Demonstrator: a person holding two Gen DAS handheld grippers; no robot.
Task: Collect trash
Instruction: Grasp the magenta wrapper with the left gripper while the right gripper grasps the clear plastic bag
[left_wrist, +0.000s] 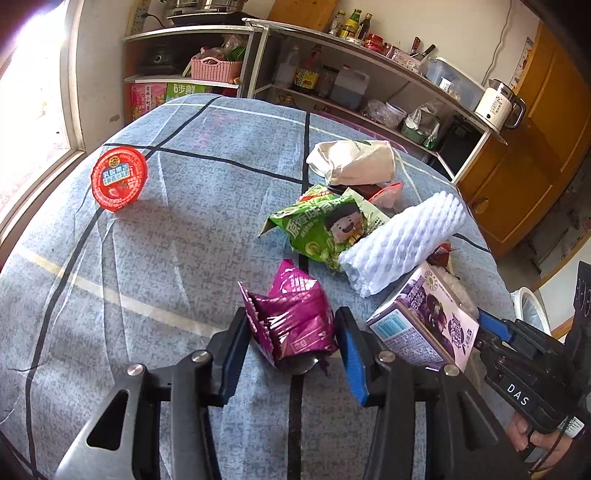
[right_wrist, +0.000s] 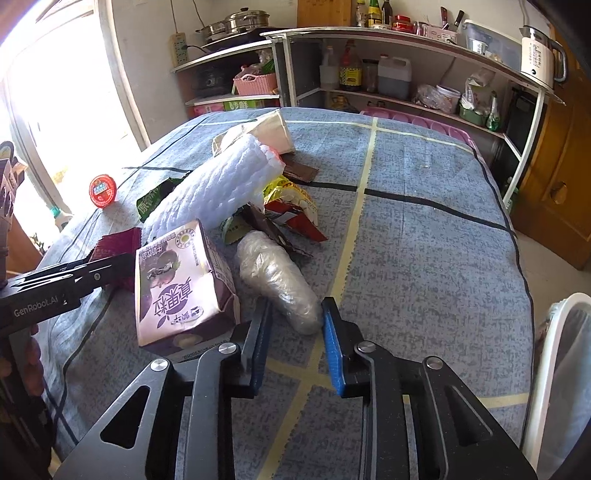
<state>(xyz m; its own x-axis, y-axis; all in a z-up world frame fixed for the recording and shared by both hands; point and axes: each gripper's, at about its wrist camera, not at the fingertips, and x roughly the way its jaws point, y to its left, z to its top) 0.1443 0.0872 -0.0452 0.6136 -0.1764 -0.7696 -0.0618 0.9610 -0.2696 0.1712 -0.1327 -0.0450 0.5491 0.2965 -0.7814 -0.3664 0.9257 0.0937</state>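
Trash lies on a blue checked tablecloth (left_wrist: 147, 258). My left gripper (left_wrist: 291, 325) is open, its jaws on either side of a crumpled magenta wrapper (left_wrist: 291, 317). My right gripper (right_wrist: 295, 314) is open around the near end of a clear plastic wad (right_wrist: 277, 277). A purple milk carton (right_wrist: 177, 280) lies between the two grippers; it also shows in the left wrist view (left_wrist: 424, 321). A white foam fruit net (left_wrist: 402, 240), a green snack bag (left_wrist: 325, 225), a beige paper bag (left_wrist: 354, 162) and a red jelly cup (left_wrist: 118, 179) lie farther off.
A white bin (right_wrist: 561, 369) stands by the table's right edge. Metal shelves (right_wrist: 406, 74) with bottles, a kettle and a pink basket stand behind the table. A bright window is at the left, a wooden cabinet (left_wrist: 535, 147) at the right.
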